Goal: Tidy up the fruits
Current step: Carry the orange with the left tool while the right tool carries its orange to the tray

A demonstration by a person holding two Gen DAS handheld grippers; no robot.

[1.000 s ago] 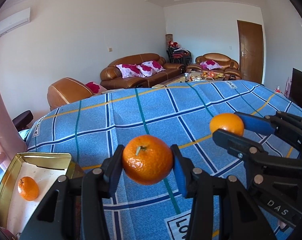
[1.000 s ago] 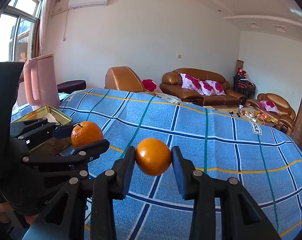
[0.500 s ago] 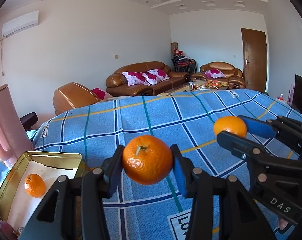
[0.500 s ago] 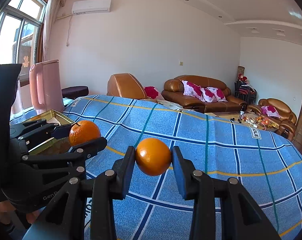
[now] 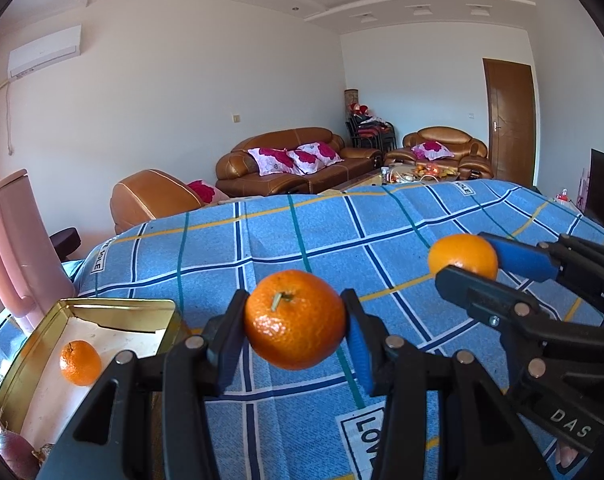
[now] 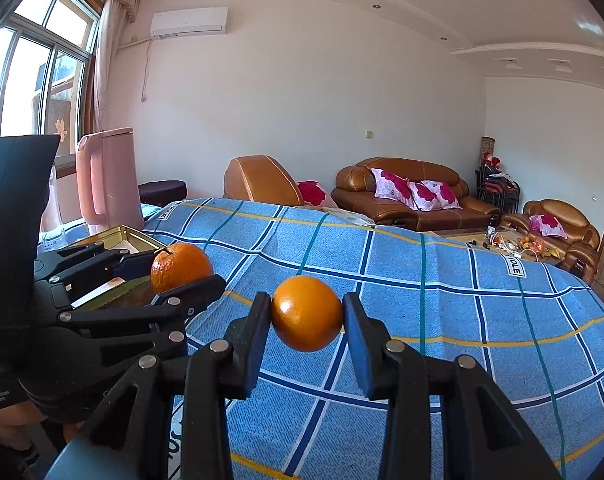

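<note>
blue checked cloth | left gripper: mandarin, stem toward camera

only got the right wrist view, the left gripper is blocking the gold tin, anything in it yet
Observer: Yes. The left wrist view shows one loose tangerine lying on the pale liner inside the gold tin.
Operator: room for more in there
Observer: It looks so. The liner around that fruit is mostly bare. A reddish thing lies by the tin's near end, and I cannot tell whether it is inside.
Operator: how's the other fruit sitting
Observer: The left gripper has its jaws pressed on both sides of the held tangerine, with the stem facing the camera.
</note>
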